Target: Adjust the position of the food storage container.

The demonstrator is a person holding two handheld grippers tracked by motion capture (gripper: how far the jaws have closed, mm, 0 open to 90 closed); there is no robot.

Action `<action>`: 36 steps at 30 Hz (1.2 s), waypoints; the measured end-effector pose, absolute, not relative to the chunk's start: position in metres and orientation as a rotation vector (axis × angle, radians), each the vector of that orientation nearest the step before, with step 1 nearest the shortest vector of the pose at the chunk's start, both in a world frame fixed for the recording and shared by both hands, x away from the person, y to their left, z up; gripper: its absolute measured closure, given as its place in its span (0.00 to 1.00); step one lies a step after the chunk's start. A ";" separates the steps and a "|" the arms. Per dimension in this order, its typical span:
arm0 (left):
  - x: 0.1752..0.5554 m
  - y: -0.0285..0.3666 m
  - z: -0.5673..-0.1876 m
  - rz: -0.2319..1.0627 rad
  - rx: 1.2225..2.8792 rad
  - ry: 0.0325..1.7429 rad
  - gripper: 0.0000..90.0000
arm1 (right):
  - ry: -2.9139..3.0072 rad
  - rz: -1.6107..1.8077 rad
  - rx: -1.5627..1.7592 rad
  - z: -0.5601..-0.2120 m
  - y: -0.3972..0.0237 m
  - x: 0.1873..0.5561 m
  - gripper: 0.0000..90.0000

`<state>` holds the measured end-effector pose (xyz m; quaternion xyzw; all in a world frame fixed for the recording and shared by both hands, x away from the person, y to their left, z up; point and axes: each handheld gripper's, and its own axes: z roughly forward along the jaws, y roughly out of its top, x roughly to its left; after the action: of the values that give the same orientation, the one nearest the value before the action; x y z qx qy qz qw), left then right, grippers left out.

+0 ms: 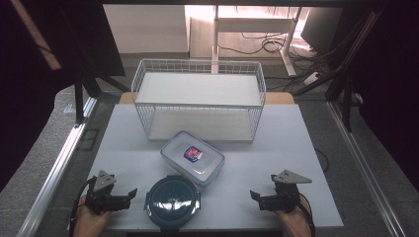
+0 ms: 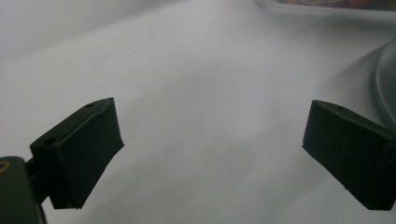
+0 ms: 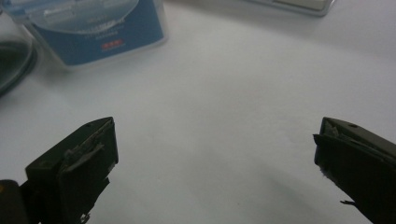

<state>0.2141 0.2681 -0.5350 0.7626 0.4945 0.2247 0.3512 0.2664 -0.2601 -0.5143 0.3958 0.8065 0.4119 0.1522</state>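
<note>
The left gripper [image 1: 127, 196] rests on the table [image 1: 276, 148] near its front edge with its jaws spread wide and nothing between them. Just to its right sits a round dark container [image 1: 172, 202] with its lid on, contents hidden. Behind that and slightly right, close to it, lies a clear rectangular box [image 1: 192, 157] with a blue label on its lid; what is inside cannot be told. Further back stands a white wire basket [image 1: 198, 66], holding nothing. At the right, the right gripper [image 1: 255, 198] also has its jaws spread, gripping nothing, well apart from both containers. Bare white tabletop lies between the grippers and the containers. Grey floor, metal rails and cables surround the table.
</note>
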 end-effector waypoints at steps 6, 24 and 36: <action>0.214 0.273 -0.535 0.560 1.918 1.289 0.04 | 2.320 1.209 1.115 -0.514 -0.259 0.266 0.00; 0.215 0.274 -0.525 0.501 1.856 1.373 0.09 | 2.361 1.157 1.083 -0.516 -0.255 0.267 0.00; 0.209 0.261 -0.504 0.486 1.847 1.316 0.11 | 2.367 1.155 1.092 -0.517 -0.255 0.268 0.00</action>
<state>0.2088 0.2612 -0.5036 0.7299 0.5203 0.1921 0.3995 0.2680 -0.2551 -0.5165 0.3790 0.8215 0.4007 0.1447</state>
